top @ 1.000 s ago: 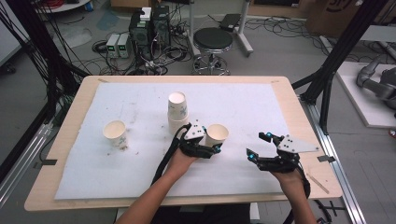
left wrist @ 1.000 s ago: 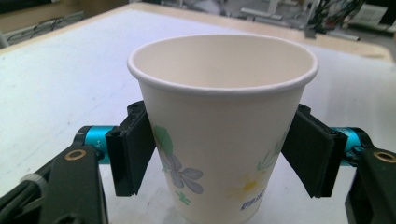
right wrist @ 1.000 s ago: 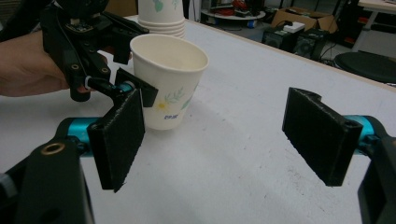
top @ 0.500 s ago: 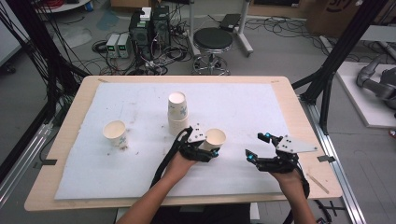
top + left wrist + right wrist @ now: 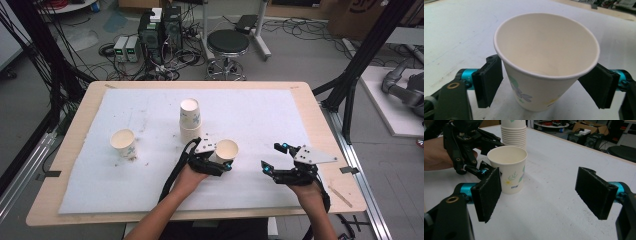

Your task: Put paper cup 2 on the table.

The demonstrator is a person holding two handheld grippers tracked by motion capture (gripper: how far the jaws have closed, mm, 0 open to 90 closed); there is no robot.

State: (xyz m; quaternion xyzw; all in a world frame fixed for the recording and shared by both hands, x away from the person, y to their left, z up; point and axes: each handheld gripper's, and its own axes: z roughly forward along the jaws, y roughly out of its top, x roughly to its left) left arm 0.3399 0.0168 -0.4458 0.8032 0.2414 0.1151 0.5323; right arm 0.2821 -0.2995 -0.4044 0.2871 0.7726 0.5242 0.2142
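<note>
A white paper cup (image 5: pixel 546 50) with a flower print stands upright on the white mat between the jaws of my left gripper (image 5: pixel 544 85). Those jaws have just been opening, and the pads (image 5: pixel 489 82) now sit a little off the cup's wall. In the high view this cup (image 5: pixel 226 148) and the left gripper (image 5: pixel 222 159) are near the mat's front middle. My right gripper (image 5: pixel 274 157) rests to the right of them, open with nothing between its pads (image 5: pixel 486 195), and its view shows the same cup (image 5: pixel 509 170) ahead on the left.
A stack of paper cups (image 5: pixel 190 117) stands just behind the left gripper, also seen as a stack (image 5: pixel 514 135) in the right gripper view. A single cup (image 5: pixel 123 142) stands on the left of the mat. The wooden table edge (image 5: pixel 320 115) borders the mat.
The left gripper's jaws have spread away from the cup. The cup has shifted slightly toward the near edge. The right gripper has stayed put.
</note>
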